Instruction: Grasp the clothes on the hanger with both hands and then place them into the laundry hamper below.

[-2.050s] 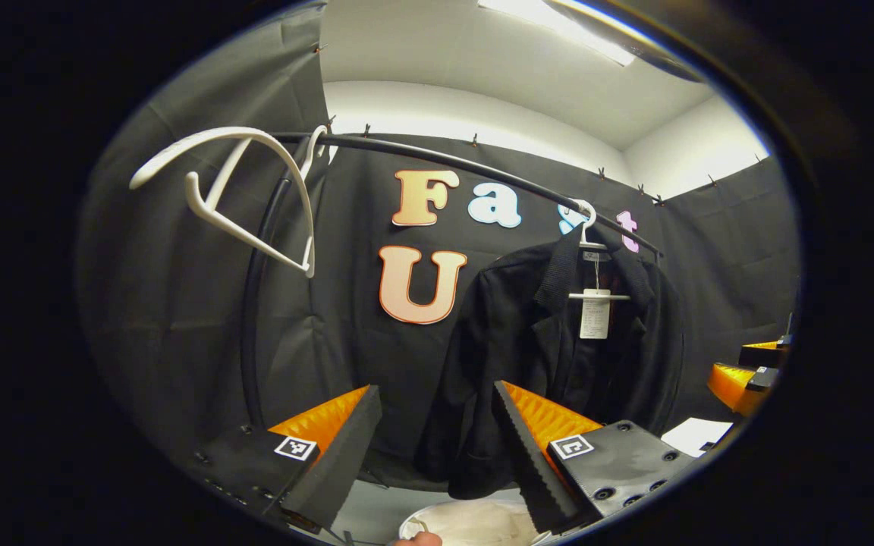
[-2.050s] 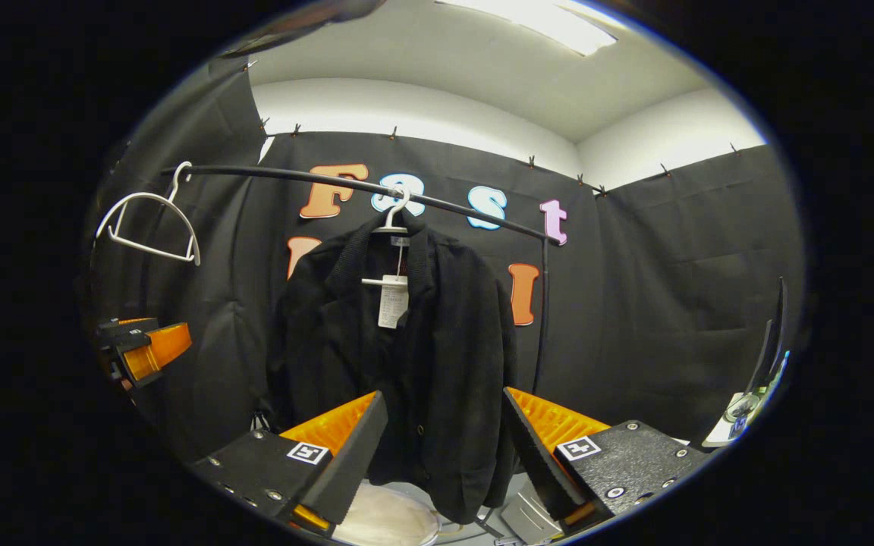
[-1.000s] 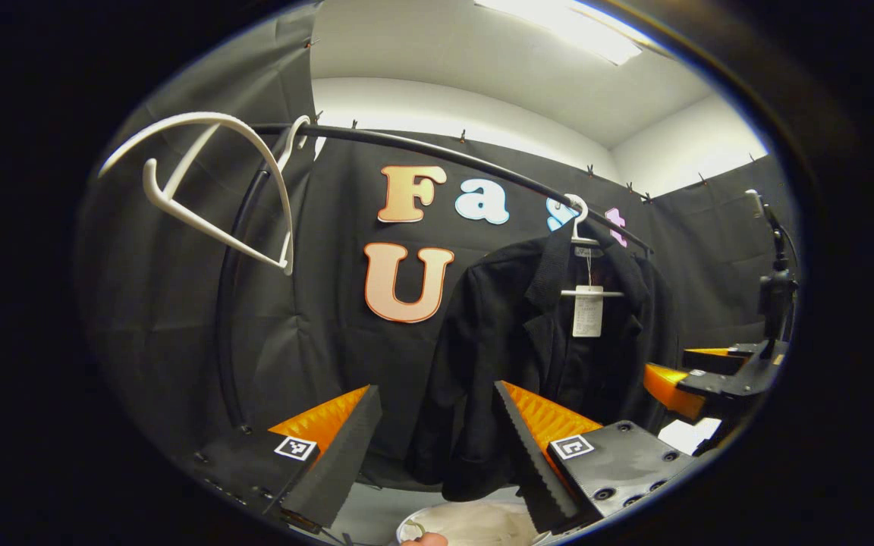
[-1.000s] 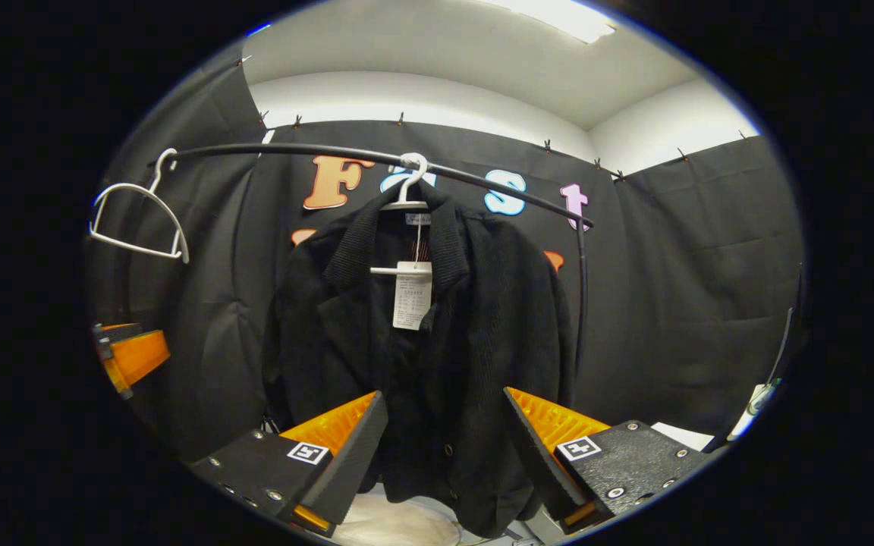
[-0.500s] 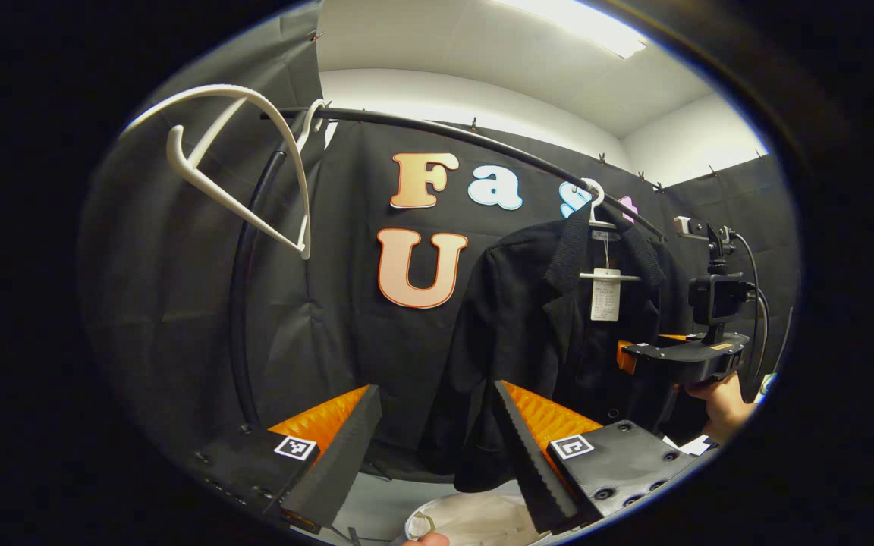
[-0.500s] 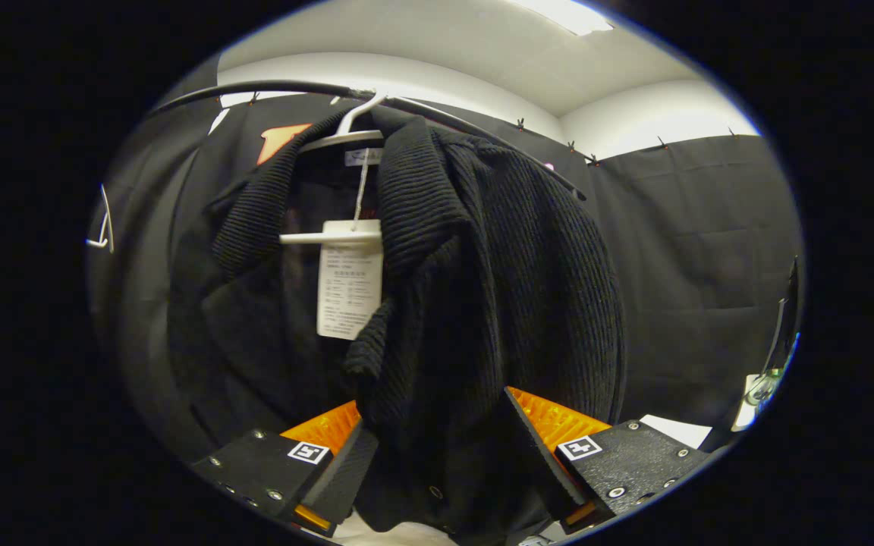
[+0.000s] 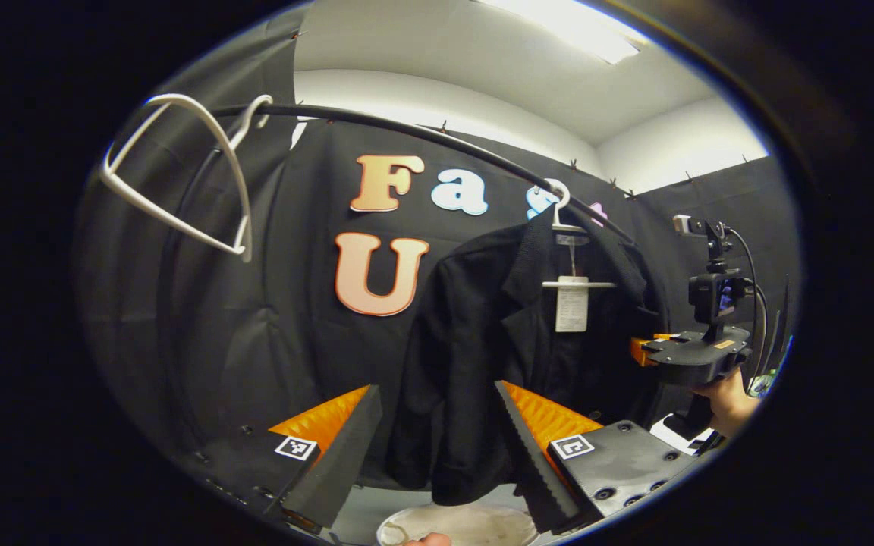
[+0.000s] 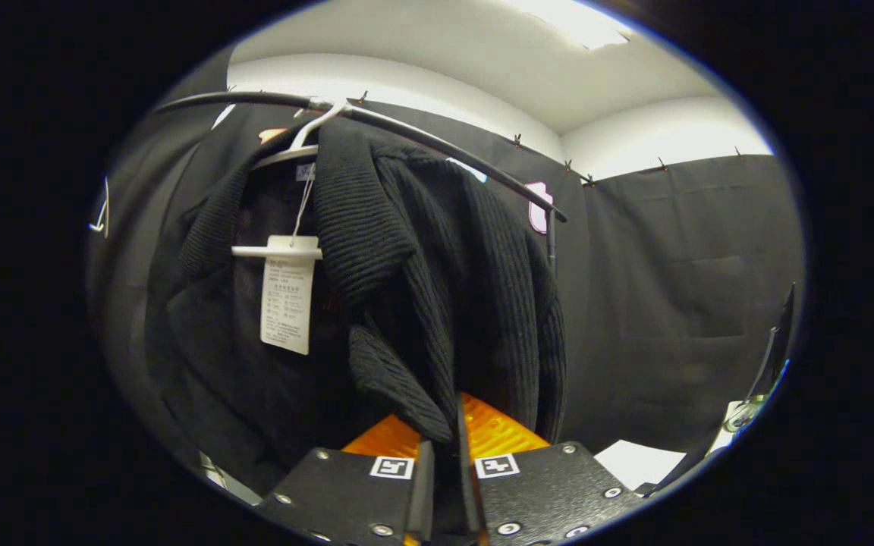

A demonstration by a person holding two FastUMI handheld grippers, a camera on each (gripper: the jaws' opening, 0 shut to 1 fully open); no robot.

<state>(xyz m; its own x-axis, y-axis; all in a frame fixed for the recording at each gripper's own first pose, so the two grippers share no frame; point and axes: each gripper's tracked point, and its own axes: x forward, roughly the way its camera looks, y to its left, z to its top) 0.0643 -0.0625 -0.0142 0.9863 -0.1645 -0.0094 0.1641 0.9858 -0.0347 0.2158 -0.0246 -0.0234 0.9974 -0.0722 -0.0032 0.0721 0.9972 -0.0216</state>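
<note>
My right gripper point(image 8: 441, 455) is pinched on the jacket's point(image 8: 437, 258) front edge; left gripper point(image 7: 437, 447) gapes wide, jacket hanging ahead, slightly right.

The left tongs point(image 7: 433, 447) are held spread wide apart, while the right tongs point(image 8: 441, 462) are pinched nearly together.

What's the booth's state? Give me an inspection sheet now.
Surface: pale floor under the rail, mostly hidden.
Job's things: black jacket on its white hanger on the rail; laundry hamper below it.
Clutter: empty hanger at the rail's end; white sheet low down.
Claws: left claw open, holding nothing; right claw shut on the jacket's front edge.
Cables: black cable on the right claw's camera mount.
Surroundings: black cloth walls, ceiling light.
</note>
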